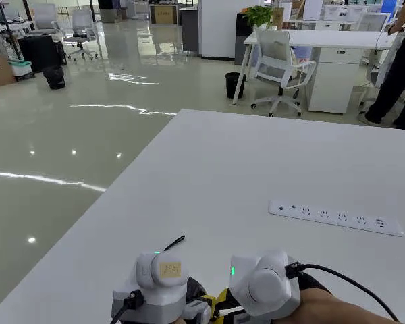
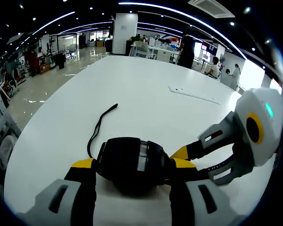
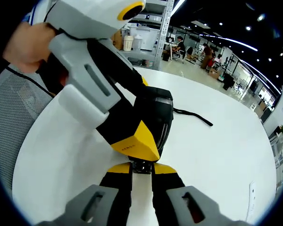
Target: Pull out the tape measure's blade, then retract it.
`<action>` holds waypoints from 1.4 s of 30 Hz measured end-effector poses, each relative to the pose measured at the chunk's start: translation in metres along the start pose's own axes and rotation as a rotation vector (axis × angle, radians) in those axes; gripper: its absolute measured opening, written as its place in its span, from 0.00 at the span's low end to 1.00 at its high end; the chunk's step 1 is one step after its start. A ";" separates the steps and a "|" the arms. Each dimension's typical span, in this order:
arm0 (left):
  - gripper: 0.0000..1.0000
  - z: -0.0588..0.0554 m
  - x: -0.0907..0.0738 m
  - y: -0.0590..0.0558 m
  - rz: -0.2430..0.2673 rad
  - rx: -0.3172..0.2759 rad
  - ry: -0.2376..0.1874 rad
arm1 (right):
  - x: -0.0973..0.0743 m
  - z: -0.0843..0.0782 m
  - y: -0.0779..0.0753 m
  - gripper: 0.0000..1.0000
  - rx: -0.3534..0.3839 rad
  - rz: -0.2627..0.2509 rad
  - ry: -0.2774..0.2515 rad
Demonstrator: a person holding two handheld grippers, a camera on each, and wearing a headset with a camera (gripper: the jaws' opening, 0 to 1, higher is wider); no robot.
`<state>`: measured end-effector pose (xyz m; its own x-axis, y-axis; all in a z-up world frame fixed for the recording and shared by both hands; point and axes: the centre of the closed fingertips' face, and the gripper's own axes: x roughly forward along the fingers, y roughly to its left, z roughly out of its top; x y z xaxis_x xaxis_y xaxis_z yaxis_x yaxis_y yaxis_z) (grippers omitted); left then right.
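The left tongs (image 2: 132, 165) grip the black tape measure (image 3: 156, 110) by the two sides of its case, and the case rests on the white worktop (image 1: 243, 169). The right tongs (image 3: 141, 168) are almost closed and pinch a small dark part at the edge of the case. The black wrist strap (image 2: 98, 129) lies ahead of the left tongs, and a power strip (image 1: 336, 217) lies further ahead.

Bright, even light — glare on the floor (image 1: 115, 108), fisheye-bent edges.
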<state>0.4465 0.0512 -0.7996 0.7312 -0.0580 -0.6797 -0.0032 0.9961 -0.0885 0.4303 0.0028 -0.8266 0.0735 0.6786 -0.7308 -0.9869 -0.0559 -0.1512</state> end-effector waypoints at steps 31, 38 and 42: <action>0.59 -0.003 0.001 0.001 -0.006 -0.039 0.005 | -0.005 -0.003 -0.001 0.15 0.108 -0.012 -0.020; 0.58 -0.004 0.001 0.001 -0.011 -0.025 0.016 | -0.004 -0.003 0.000 0.13 0.137 -0.005 -0.015; 0.57 -0.004 0.001 0.001 -0.009 -0.019 0.020 | -0.003 -0.002 0.001 0.13 0.141 0.000 -0.003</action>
<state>0.4442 0.0516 -0.8029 0.7174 -0.0681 -0.6934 -0.0103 0.9941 -0.1082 0.4298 -0.0013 -0.8257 0.0733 0.6809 -0.7287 -0.9973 0.0476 -0.0558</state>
